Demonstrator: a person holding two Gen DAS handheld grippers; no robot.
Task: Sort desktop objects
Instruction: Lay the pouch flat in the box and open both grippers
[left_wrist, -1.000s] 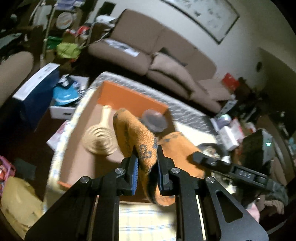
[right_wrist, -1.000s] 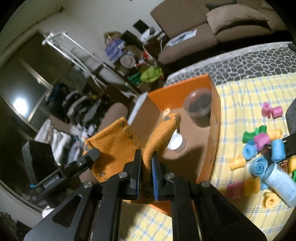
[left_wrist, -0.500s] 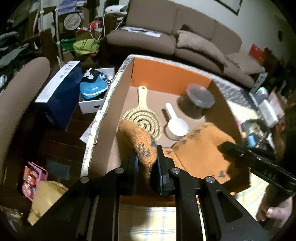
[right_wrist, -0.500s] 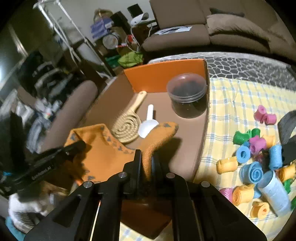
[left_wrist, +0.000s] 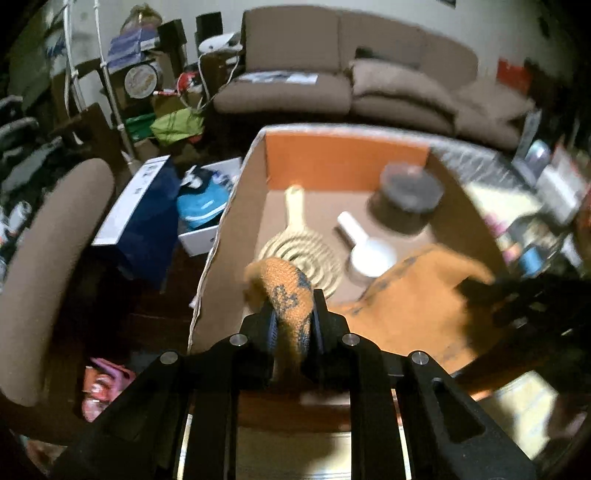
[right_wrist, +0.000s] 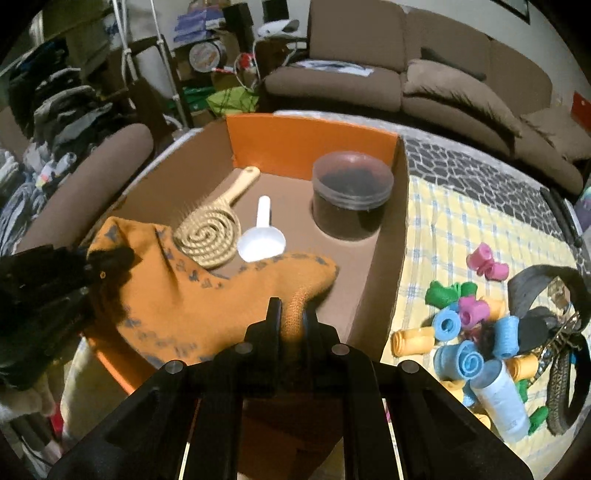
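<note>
Both tongs clamp the same orange cloth (right_wrist: 192, 306), patterned with dark marks. Left tongs (left_wrist: 293, 317) pinch a bunched corner of it, right tongs (right_wrist: 291, 314) pinch the opposite corner, jaws tight on the fabric. Cloth hangs spread between them over the near end of the cardboard box (right_wrist: 391, 236), inside its walls; can't tell if it touches the box floor. In the box beyond the cloth: a round spiral hairbrush (right_wrist: 208, 236), a white scoop (right_wrist: 260, 240) just beside it, a dark lidded jar (right_wrist: 351, 192) in the far right corner. Box sits on a yellow checked tabletop (right_wrist: 443, 221). Coloured hair rollers (right_wrist: 465, 332) and a black belt (right_wrist: 565, 369) lie right of the box. Brown sofa (right_wrist: 388, 74) behind.
</note>
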